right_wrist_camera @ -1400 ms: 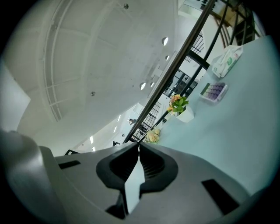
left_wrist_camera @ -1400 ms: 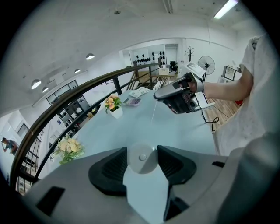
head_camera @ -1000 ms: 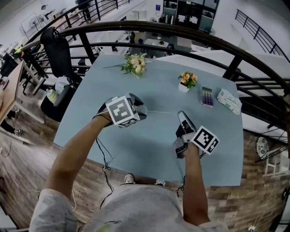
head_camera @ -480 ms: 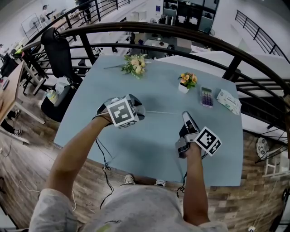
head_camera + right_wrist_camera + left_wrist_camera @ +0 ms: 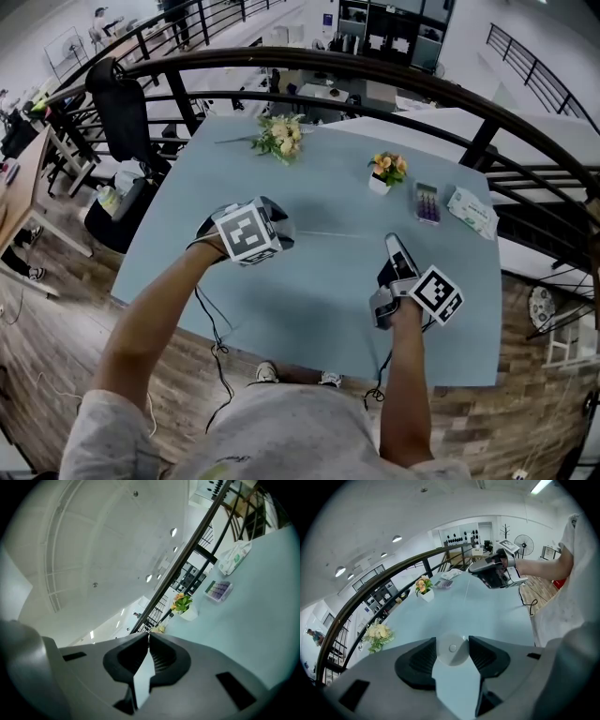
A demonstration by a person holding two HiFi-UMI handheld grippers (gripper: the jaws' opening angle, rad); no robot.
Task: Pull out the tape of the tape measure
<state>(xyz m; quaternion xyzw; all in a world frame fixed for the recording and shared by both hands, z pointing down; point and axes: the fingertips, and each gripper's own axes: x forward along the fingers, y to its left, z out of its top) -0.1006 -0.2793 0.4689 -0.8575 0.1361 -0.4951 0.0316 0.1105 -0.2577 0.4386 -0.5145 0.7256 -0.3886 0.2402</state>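
Left claw (image 5: 452, 642) grips tape measure (image 5: 452, 648); right claw (image 5: 148, 636) pinches tape (image 5: 333, 233) (taut).

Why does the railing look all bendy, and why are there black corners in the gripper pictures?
Head view: the wide lens bows the railing and the table edges. Left gripper view: a round black border, and the tape measure between the jaws looks slightly soft. Right gripper view: the same black border, a tilted scene, bright spots from ceiling lights.
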